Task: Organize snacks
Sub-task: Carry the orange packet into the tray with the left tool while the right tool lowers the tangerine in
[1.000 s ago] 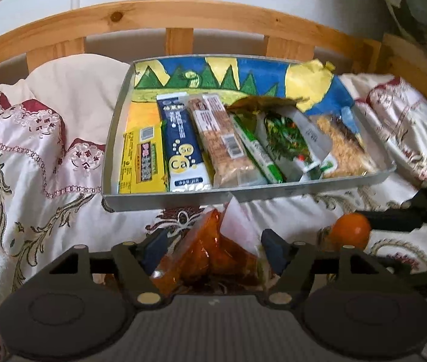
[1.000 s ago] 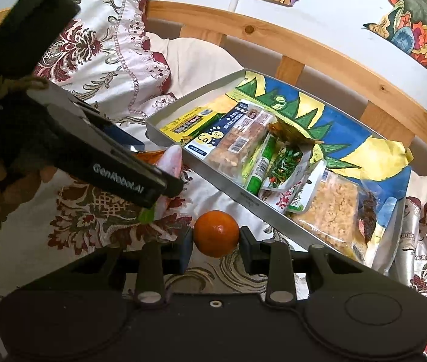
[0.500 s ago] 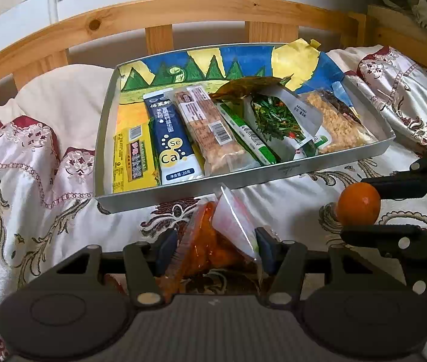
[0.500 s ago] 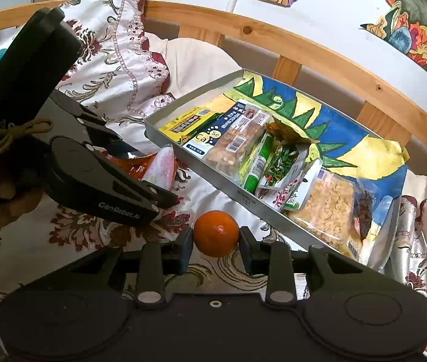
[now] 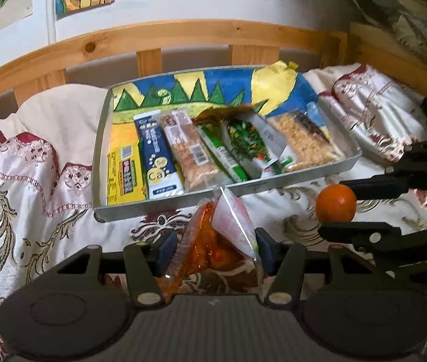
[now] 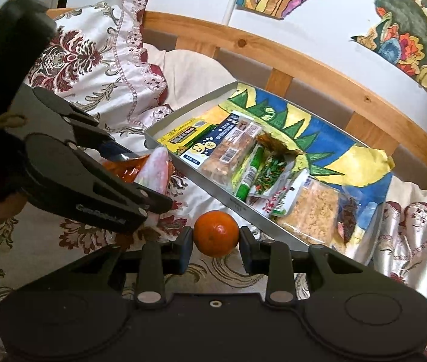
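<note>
A clear bag of orange snacks with a white corner is pinched between the pads of my left gripper, just in front of the grey tray and a little above the bedspread. The right wrist view shows that same bag held in the left gripper at the left. My right gripper is shut on a tangerine near the tray's front rim. In the left wrist view the tangerine sits between the right gripper's fingers. Several packets lie side by side in the tray.
The tray rests on a patterned bedspread against a wooden bed rail. A painted paper sheet lines the tray's bare far half. A cream pillow lies left of the tray. Paintings hang on the wall.
My left gripper's jaws narrowed onto the orange snack bag and rose slightly with it, drawing nearer the right gripper. The right gripper and tangerine stayed put.
</note>
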